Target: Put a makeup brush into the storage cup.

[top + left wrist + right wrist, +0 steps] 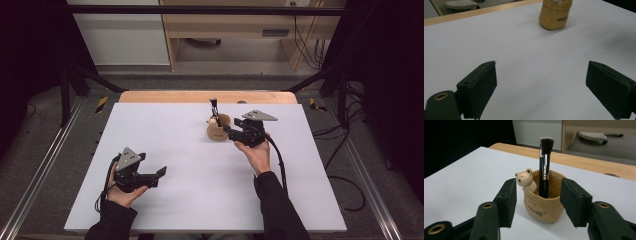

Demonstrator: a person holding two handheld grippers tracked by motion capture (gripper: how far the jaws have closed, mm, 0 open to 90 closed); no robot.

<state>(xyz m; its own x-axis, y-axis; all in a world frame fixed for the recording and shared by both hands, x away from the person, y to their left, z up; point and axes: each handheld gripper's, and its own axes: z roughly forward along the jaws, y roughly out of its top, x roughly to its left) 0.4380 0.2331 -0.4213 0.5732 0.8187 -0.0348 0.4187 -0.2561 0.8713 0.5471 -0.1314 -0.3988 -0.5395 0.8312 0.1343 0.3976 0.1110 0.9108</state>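
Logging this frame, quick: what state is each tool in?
Left tool: open, holding nothing.
Right tool: open, jaws either side of the bear pot, not gripping it.

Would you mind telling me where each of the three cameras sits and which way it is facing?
High view: above the person's side, looking forward and down on the white table; both forearms, the left claw and the right claw show.
Left gripper view: rides the left claw, looking low across the table at the tan holder; its open jaws show.
Right gripper view: rides the right claw, facing the holder and the upright brush; its jaws stand either side, not pressing.
All views share the holder.
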